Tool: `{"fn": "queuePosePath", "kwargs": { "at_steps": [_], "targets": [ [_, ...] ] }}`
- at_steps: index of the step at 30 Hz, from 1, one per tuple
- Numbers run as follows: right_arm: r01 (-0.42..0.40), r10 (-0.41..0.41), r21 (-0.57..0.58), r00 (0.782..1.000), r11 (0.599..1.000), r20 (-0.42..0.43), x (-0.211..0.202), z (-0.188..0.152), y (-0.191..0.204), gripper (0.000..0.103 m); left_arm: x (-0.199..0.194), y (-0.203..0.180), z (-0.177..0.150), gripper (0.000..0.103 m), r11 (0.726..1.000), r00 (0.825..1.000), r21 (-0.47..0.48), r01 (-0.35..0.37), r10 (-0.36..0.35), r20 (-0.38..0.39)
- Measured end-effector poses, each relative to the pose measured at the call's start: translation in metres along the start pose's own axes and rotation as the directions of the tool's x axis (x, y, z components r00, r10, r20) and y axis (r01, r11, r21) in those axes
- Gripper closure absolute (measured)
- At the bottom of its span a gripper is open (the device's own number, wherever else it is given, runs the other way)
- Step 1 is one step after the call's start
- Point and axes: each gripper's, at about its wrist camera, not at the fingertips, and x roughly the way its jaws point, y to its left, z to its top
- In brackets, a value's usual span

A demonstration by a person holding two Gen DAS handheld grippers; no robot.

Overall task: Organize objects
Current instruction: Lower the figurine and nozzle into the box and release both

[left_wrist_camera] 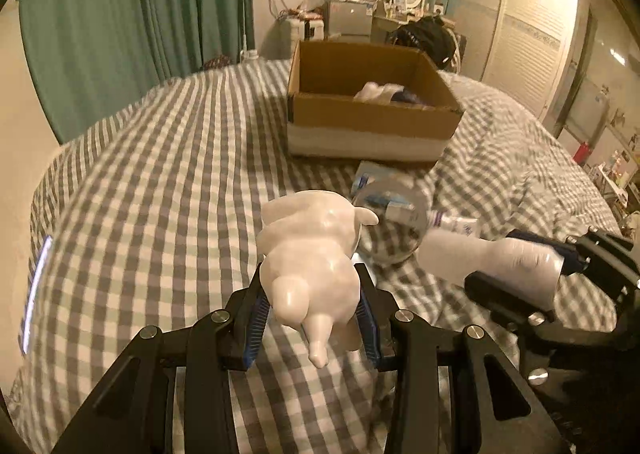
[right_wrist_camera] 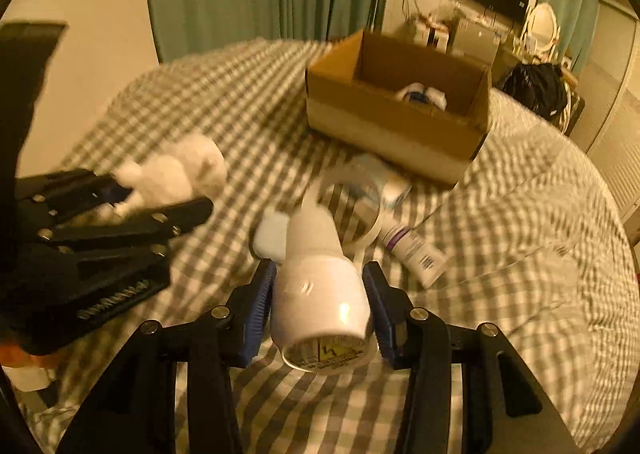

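My left gripper (left_wrist_camera: 310, 294) is shut on a white animal figurine (left_wrist_camera: 310, 250) and holds it above the checked bed; it also shows at the left of the right wrist view (right_wrist_camera: 168, 173). My right gripper (right_wrist_camera: 320, 294) is shut on a white bottle (right_wrist_camera: 320, 290), base toward the camera; the bottle shows in the left wrist view (left_wrist_camera: 492, 258) too. An open cardboard box (left_wrist_camera: 372, 121) (right_wrist_camera: 400, 125) stands further back on the bed with white and blue items inside.
A clear tape roll (right_wrist_camera: 352, 205), a small tube with a purple label (right_wrist_camera: 416, 250), a white pad (right_wrist_camera: 272, 234) and a blue-white packet (left_wrist_camera: 372, 177) lie on the checked bedcover (left_wrist_camera: 160, 173) before the box. Green curtains and a dresser stand behind.
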Motion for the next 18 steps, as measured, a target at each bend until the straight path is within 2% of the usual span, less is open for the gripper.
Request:
{"fn": "queuePosePath", "kwargs": {
  "at_steps": [9,15,18],
  "targets": [
    [0.038,-0.038,0.008,0.993,0.999,0.116,-0.044,0.044,-0.021,0.059,-0.023,-0.011,0.066,0.062,0.999,0.996,0.044,0.014,-0.018,0.089],
    [0.061,-0.065,0.030,0.982,0.998,0.175,-0.047,0.091,-0.049,0.059,-0.010,-0.014,0.124,0.062,0.998,0.992,0.065,0.020,-0.028,0.126],
    [0.060,-0.069,0.051,0.978,0.997,0.194,-0.038,0.114,-0.068,0.059,0.009,-0.017,0.154,0.062,0.997,0.990,0.066,0.034,-0.043,0.132]
  ]
}}
